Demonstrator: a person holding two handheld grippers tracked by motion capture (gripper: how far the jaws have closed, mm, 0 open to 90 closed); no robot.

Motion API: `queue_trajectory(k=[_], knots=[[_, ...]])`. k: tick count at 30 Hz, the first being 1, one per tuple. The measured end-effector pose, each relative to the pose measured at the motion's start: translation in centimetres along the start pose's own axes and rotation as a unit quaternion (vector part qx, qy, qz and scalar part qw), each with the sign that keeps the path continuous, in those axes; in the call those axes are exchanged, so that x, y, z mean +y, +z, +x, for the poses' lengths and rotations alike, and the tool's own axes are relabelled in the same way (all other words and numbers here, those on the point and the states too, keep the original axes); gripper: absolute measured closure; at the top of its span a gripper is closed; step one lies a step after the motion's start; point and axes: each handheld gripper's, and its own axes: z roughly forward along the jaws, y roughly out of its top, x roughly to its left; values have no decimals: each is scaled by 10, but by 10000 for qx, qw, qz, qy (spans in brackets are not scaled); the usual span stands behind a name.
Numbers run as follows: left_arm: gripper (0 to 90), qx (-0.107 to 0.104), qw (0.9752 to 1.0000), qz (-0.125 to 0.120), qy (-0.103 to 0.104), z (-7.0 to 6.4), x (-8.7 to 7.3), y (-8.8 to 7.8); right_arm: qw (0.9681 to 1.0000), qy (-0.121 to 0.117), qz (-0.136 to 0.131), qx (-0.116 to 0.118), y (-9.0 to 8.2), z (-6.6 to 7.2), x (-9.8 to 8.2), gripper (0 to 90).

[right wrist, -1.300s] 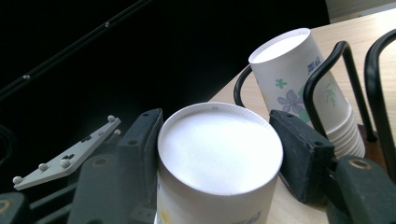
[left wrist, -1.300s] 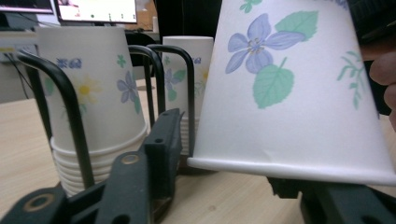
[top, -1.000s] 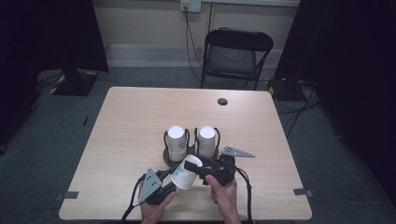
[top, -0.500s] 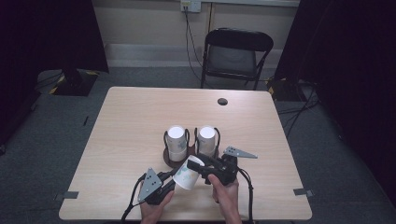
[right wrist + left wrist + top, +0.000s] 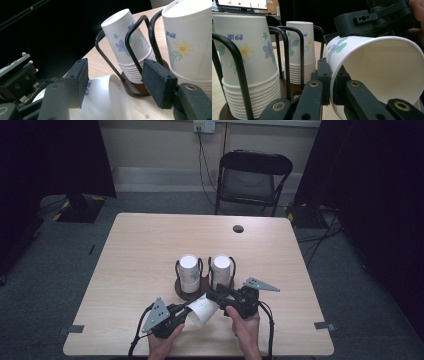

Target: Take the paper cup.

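A flowered paper cup lies on its side above the table's near edge. My left gripper is shut on its rim, one jaw inside the mouth and one outside; its jaws have just been closing. My right gripper reaches over the cup's closed end. Its jaws have just been closing too but still stand apart. The left pad lies over the cup wall and the right pad is clear of it. Behind stands a wire cup holder with two upside-down stacks.
The light wooden table has a small black disc near its far edge. A black folding chair stands beyond the table. The holder sits just behind both grippers. Cables trail from each gripper toward the near edge.
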Motion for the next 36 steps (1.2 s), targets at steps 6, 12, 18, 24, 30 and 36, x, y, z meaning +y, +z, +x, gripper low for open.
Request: queue_trajectory(k=[6,12,18,24,30,36], knots=[[876,-214,9996,187,53,1,6,2,9999,-109,7,-118,-4,-2,1,365],[876,-199,9984,487,221,2,7,7,9995,-245,-82,-206,-10,-6,0,354],[877,-251,9974,614,278,6,7,6,9989,-403,-119,-218,-15,-7,-1,362],[878,-306,9959,763,385,11,13,6,9973,-709,-59,-201,-19,-4,-1,378],[877,-429,9930,1009,436,17,23,11,9939,-1085,37,-203,-25,0,-2,394],[877,-535,9890,1293,476,19,30,18,9873,-1531,328,-275,-27,7,-4,316]])
